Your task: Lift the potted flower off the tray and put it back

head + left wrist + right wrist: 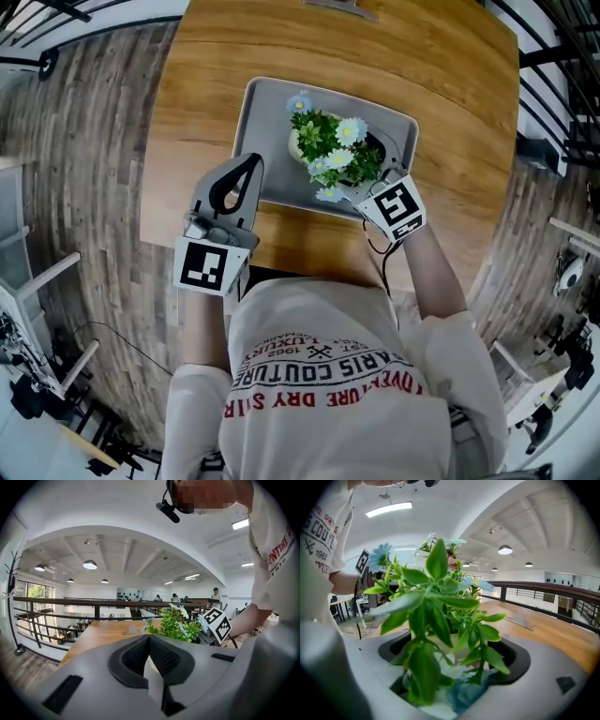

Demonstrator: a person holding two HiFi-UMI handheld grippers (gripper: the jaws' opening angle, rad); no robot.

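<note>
**Head view:** The potted flower (333,150) stands on the grey tray (258,103), on the wooden surface (441,84). The right gripper (364,190) reaches in, so the pot sits between its fingers. The left gripper (246,169) hangs to one side, with the tray's edge under its fingertips. The shirt (328,375) says "COUTURE", "DRY" and "1962". The marker cube (396,208) shows only black and white squares, no words.

**Left gripper view:** The fingers (136,653) are pressed together and hold nothing. The flower is past their tips, a bit to the right.

**Right gripper view:** The fingers (518,660) are wide apart, one on each side of the cream pot (440,646). They do not seem to squeeze it, though leaves hide part of it.

I think this is the grabbing step, and the pot is not lifted yet. Next, the fingers should close gently on the pot, not the leaves. Then they should lift it straight up.
</note>
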